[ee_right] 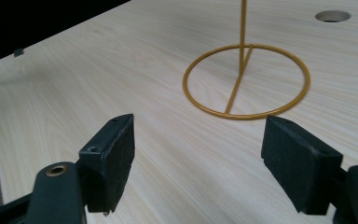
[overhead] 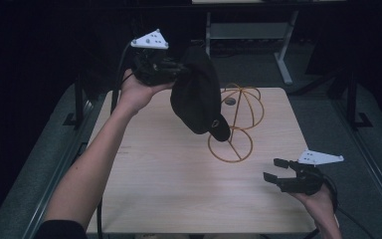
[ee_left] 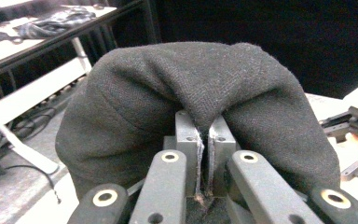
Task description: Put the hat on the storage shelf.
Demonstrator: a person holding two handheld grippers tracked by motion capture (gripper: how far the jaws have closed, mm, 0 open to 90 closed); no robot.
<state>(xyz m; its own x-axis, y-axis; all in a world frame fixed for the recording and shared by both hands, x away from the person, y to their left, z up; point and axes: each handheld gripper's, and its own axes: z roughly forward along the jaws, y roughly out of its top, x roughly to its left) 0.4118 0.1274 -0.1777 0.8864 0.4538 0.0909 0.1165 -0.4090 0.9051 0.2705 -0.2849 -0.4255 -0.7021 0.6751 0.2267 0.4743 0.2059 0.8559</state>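
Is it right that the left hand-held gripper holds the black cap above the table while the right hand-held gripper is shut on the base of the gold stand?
Not quite. The left hand-held gripper does hold the black cap above the table, but the right hand-held gripper is open and holds nothing. In the right gripper view its jaws stand wide apart, short of the base ring of the gold stand.

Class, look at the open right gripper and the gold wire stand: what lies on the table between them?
Nothing: in the right gripper view, bare table runs from the right gripper to the stand.
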